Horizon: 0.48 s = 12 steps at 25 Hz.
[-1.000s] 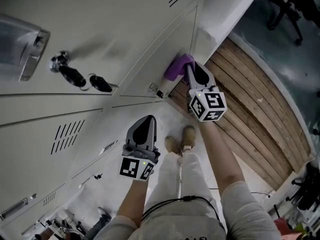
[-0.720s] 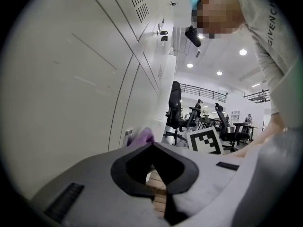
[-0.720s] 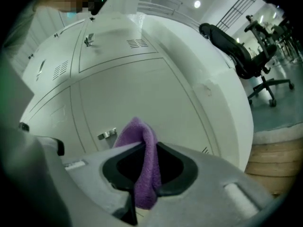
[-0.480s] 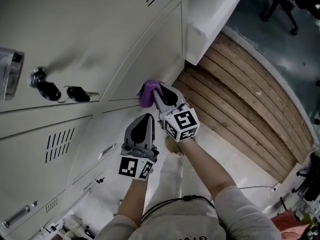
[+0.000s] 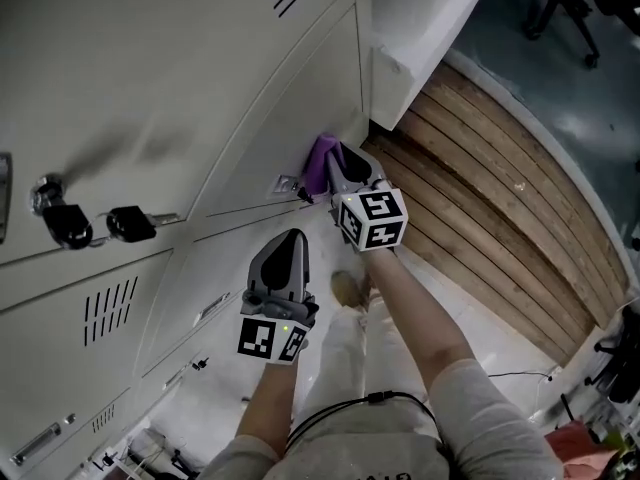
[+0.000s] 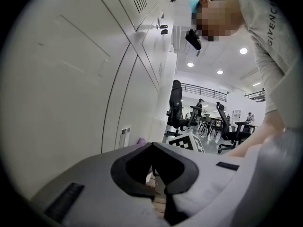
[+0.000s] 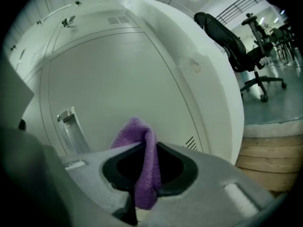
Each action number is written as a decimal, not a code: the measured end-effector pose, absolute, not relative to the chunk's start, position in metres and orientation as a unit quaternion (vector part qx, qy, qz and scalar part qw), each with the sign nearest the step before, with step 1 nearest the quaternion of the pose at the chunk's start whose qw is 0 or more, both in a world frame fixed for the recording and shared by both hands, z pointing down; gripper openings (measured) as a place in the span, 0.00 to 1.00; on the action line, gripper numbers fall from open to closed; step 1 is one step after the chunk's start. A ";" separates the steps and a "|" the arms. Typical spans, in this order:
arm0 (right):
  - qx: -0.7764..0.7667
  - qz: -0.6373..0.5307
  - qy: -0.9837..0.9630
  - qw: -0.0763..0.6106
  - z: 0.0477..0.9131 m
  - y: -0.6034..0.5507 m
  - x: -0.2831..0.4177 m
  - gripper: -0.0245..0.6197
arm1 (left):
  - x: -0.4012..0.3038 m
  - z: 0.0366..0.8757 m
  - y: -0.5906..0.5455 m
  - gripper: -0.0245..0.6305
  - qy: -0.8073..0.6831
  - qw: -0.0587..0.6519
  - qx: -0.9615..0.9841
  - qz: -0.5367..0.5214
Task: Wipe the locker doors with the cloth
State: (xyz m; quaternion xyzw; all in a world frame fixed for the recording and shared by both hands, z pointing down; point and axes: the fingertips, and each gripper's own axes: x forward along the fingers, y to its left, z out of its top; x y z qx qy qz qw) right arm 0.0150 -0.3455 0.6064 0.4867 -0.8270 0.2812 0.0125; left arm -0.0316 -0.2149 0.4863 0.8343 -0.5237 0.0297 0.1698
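Observation:
A purple cloth is pinched in my right gripper, which is shut on it and presses it against a cream locker door near the door's lower right corner. A metal handle sits just left of the cloth. My left gripper hangs lower, jaws shut with nothing between them, held off the lower locker door.
Keys hang from a lock at the left. A wooden plank platform runs along the right of the lockers. Office chairs stand beyond. My shoes stand on the white floor by the lockers.
My right gripper swept the cloth down and left along the door, then back up and right towards the corner. The left gripper has stayed put.

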 end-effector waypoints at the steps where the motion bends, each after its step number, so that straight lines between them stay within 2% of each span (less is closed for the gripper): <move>1: 0.491 0.280 -0.824 0.017 0.610 -0.351 0.020 0.12 | -0.032 0.488 -0.215 0.04 -0.524 0.171 0.834 0.031; 12: 0.545 0.270 -0.792 0.050 0.641 -0.413 0.072 0.11 | -0.038 0.500 -0.221 0.04 -0.538 0.177 0.823 0.039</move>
